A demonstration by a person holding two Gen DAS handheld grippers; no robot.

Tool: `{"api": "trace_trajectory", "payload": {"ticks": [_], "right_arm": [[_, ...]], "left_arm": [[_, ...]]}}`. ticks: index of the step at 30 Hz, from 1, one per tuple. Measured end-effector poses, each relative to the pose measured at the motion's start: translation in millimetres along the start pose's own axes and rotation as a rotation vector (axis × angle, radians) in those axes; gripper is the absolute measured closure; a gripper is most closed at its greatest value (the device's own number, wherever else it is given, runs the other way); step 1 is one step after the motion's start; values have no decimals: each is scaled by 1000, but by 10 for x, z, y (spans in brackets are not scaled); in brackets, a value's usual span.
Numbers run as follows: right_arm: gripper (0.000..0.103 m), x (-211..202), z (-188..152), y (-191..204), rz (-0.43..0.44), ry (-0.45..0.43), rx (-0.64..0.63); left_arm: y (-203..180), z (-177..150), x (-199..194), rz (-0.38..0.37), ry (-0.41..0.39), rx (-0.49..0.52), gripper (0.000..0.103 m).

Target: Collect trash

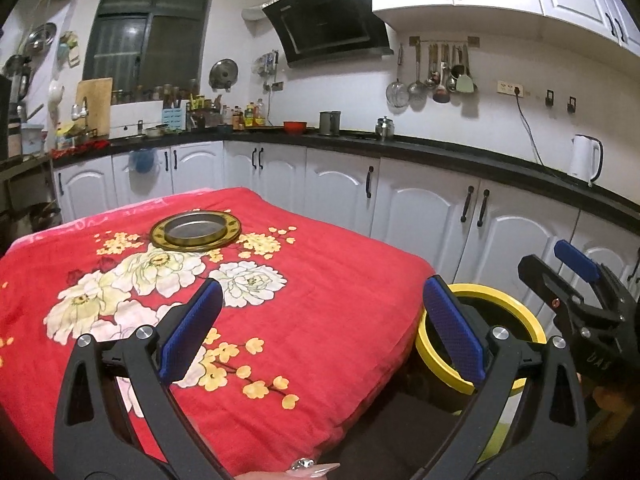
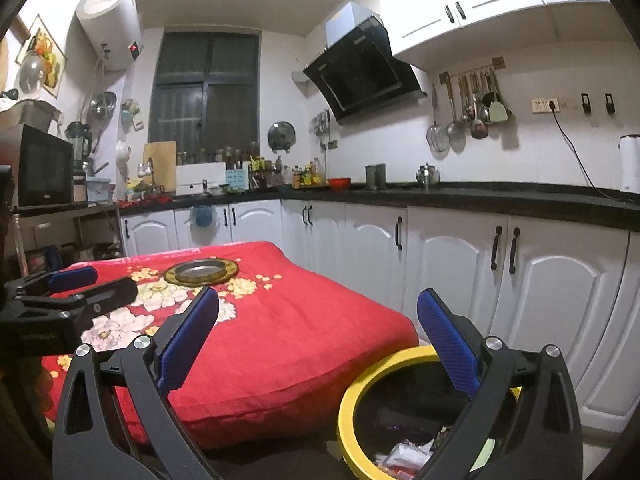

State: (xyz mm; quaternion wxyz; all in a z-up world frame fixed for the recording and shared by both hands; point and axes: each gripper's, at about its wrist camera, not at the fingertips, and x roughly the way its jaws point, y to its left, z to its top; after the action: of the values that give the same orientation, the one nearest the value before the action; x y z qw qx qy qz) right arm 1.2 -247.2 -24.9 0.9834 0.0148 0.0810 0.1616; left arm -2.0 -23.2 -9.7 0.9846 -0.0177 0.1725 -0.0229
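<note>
A yellow-rimmed trash bin [image 2: 352,392] stands on the floor at the right of the table; crumpled wrappers [image 2: 404,454] lie inside it. The bin also shows in the left wrist view [image 1: 516,300]. My left gripper [image 1: 320,320] is open and empty above the red flowered cloth [image 1: 320,264]. My right gripper [image 2: 316,320] is open and empty, above the table's right edge and the bin. In the left wrist view the right gripper [image 1: 560,264] shows at the far right. In the right wrist view the left gripper [image 2: 96,282] shows at the left.
A metal dish on a gold plate [image 1: 196,232] sits at the far side of the table. White cabinets [image 2: 452,256] with a black counter run behind and to the right. A white kettle [image 1: 586,162] stands on the counter.
</note>
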Motion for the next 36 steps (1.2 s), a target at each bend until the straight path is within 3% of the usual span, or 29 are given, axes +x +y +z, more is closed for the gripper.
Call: {"api": "trace_trajectory", "payload": {"ticks": [36], "right_arm": [[6, 54, -72, 6, 0, 25, 16]], "left_arm": [[23, -6, 39, -4, 17, -15, 11]]}}
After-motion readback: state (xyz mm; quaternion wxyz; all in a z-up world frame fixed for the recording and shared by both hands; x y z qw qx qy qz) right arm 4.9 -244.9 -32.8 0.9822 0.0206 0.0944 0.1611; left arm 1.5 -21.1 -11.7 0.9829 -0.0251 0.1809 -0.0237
